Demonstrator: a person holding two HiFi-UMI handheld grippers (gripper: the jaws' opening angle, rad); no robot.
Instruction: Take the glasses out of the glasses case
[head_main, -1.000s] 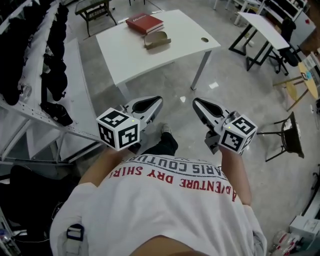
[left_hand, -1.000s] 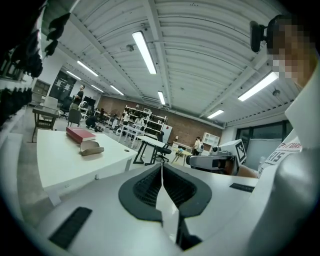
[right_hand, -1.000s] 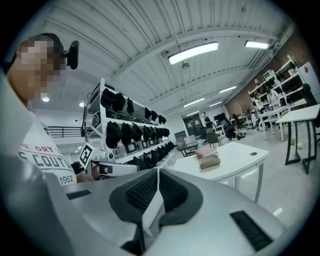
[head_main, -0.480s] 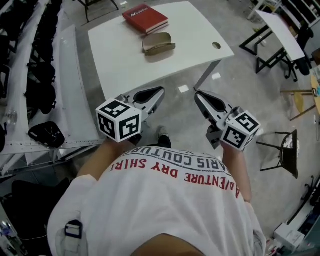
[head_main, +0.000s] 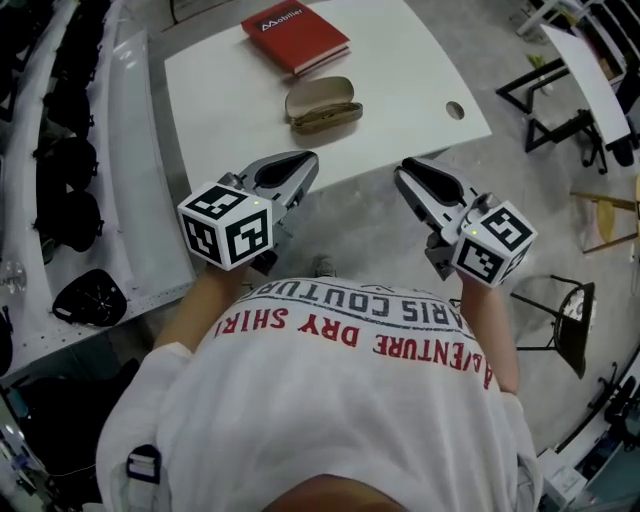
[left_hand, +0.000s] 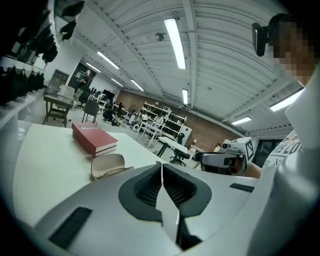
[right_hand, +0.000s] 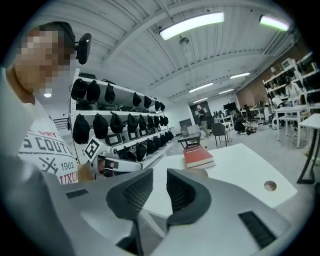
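We have closed on the desk (head_main: 400, 70), its glasses case (head_main: 320, 103) crosswise at upper centre, nearer our left gripper (head_main: 308, 160), fingers together, than our right gripper (head_main: 404, 170), fingers just parting, both empty.

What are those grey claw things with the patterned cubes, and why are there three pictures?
They are hand-held tools, not a robot. A person holds a left gripper and a right gripper, and the patterned cubes are part of them. One picture comes from a camera on the person's head, looking down. The other two come from little cameras riding on each gripper, looking along its jaws. Ahead stands a white table with a red book and a tan glasses case near it. Nothing is held. The left jaws are together, and the right jaws have just been opening a little, with nothing between them.
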